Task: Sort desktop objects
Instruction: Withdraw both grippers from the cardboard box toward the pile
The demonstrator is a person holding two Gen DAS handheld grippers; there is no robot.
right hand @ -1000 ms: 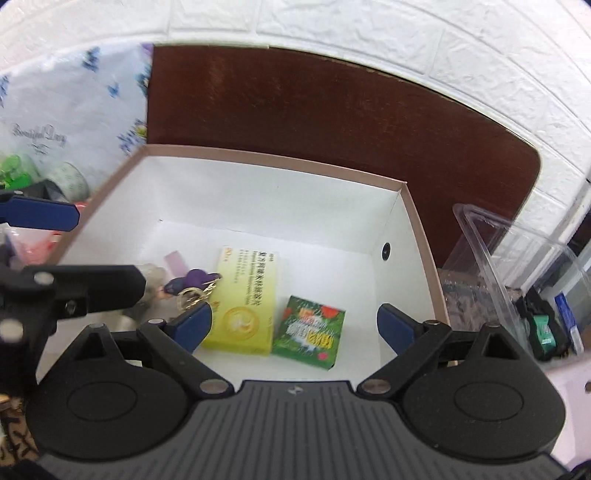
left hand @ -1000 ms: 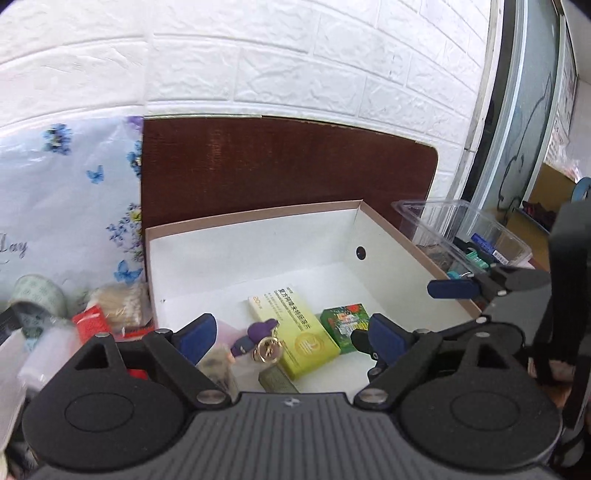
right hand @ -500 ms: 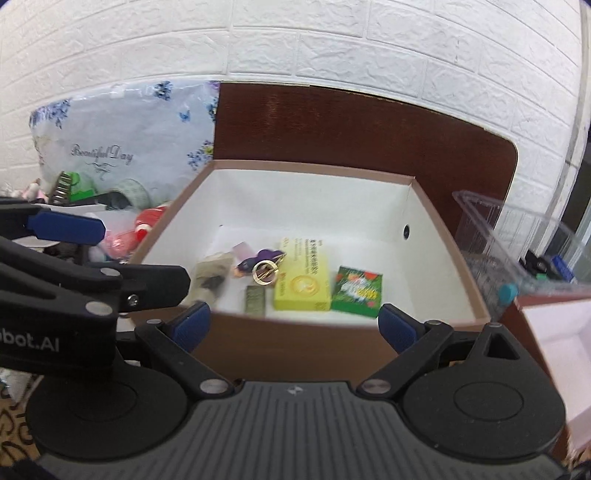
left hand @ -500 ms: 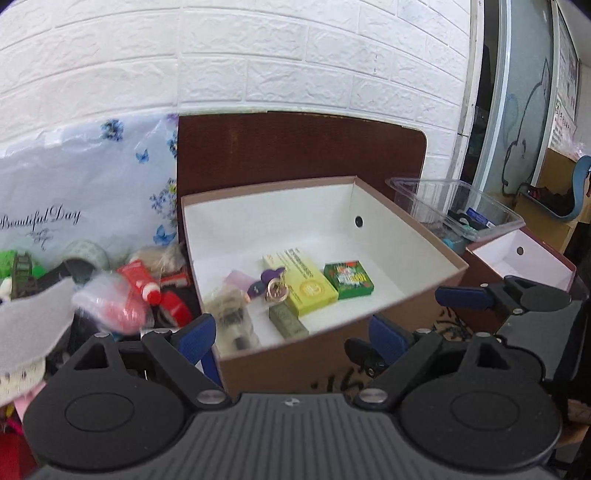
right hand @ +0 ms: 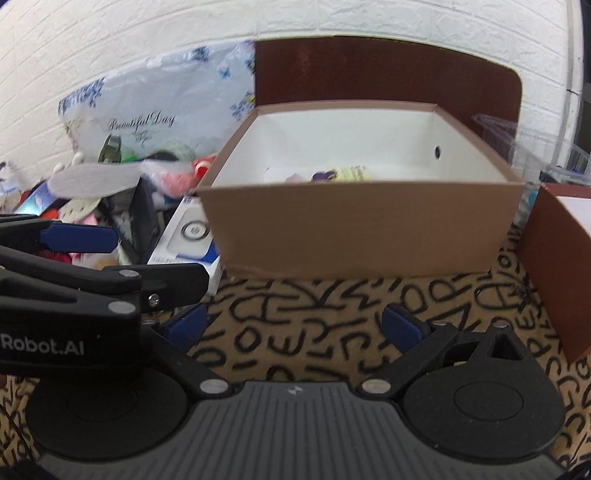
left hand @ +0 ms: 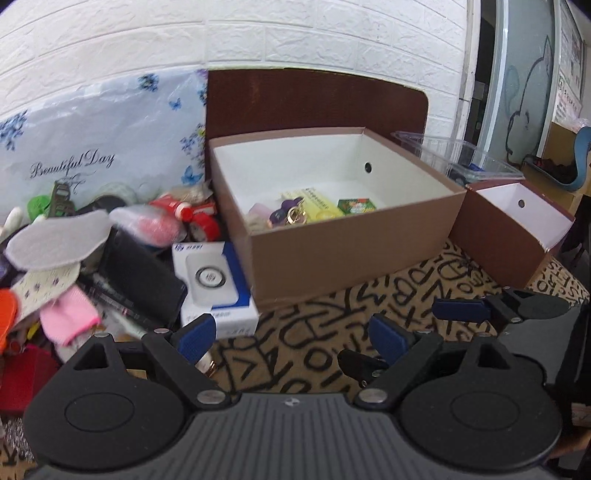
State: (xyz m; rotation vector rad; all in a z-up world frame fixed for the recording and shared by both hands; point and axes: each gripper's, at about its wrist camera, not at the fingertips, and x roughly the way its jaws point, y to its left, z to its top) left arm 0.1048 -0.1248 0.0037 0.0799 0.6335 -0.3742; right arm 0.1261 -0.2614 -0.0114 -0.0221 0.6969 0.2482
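Both jaws gape empty — brown box (left hand: 351, 243) just beyond, contents likely blurred.

White brick wall (left hand: 295, 33), letter-patterned tablecloth (left hand: 317, 332)

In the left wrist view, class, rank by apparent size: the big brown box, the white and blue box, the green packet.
1. big brown box
2. white and blue box, though it lies nearer the camera
3. green packet

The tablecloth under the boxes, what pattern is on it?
Tan tablecloth with scattered black outlined letters, clearest in the left wrist view.
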